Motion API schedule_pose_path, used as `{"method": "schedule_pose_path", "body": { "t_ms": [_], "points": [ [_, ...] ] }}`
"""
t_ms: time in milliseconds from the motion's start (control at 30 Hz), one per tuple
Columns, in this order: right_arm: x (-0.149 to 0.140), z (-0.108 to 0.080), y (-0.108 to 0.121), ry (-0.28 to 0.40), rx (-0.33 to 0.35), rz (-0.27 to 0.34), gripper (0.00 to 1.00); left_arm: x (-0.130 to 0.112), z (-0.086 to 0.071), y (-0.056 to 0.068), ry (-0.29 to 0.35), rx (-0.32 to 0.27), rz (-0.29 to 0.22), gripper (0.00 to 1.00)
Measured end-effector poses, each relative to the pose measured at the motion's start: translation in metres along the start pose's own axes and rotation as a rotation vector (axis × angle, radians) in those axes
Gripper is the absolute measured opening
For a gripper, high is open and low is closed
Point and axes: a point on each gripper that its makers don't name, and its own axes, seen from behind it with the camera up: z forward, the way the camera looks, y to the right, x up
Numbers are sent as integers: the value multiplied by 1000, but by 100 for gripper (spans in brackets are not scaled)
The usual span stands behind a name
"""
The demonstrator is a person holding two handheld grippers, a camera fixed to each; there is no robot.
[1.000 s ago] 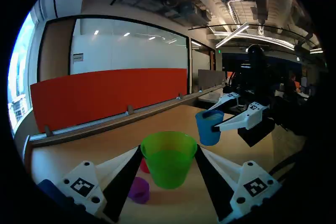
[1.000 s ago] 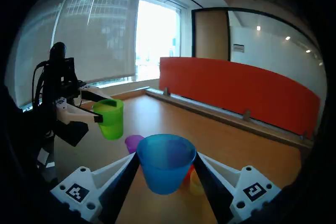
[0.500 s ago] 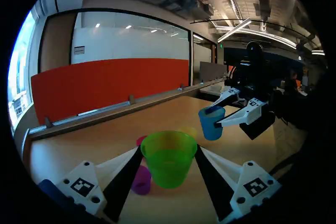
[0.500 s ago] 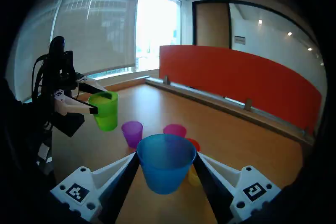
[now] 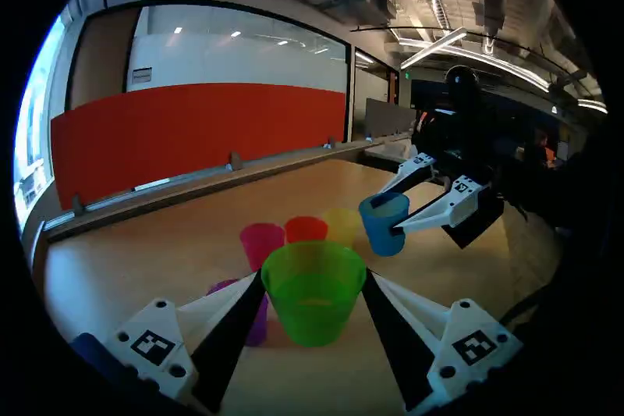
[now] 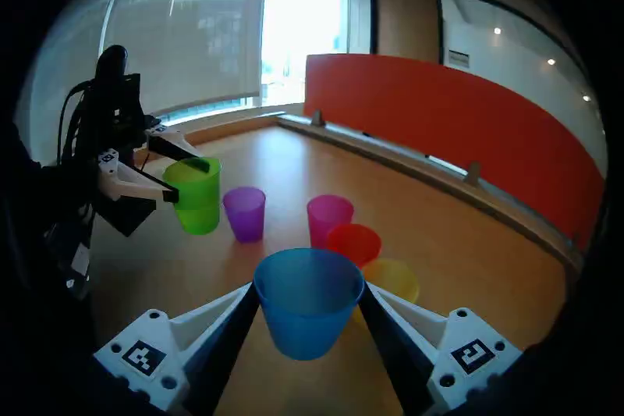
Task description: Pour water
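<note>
Left gripper view: your left gripper (image 5: pixel 313 279) is clamped on the green cup (image 5: pixel 313 303) at its side walls, holding it upright above the wooden table (image 5: pixel 156 260). The cup looks like thin plastic, probably light and flexible, so grip it gently at mid-wall. The blue cup (image 5: pixel 382 222) hangs upright beyond it.

Right gripper view: your right gripper (image 6: pixel 309 291) pinches the blue cup at mid-wall, level, raised near the yellow cup (image 6: pixel 394 277). Whether either cup holds water: cannot tell.

Both views tip down toward the table (image 6: pixel 468 244). The pink cup (image 6: pixel 329 217), red cup (image 6: pixel 355 244) and yellow cup (image 6: pixel 392 277), hidden or half hidden before, now show plainly beyond the green cup (image 5: pixel 313 299) and blue cup (image 6: pixel 308 311).
</note>
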Motion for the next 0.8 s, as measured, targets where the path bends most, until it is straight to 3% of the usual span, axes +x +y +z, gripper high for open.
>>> {"method": "schedule_pose_path", "body": {
  "t_ms": [800],
  "points": [
    [-44,26,4,-77,37,-10,92,-62,26,6,-120,-22,22,88]
  ]
}}
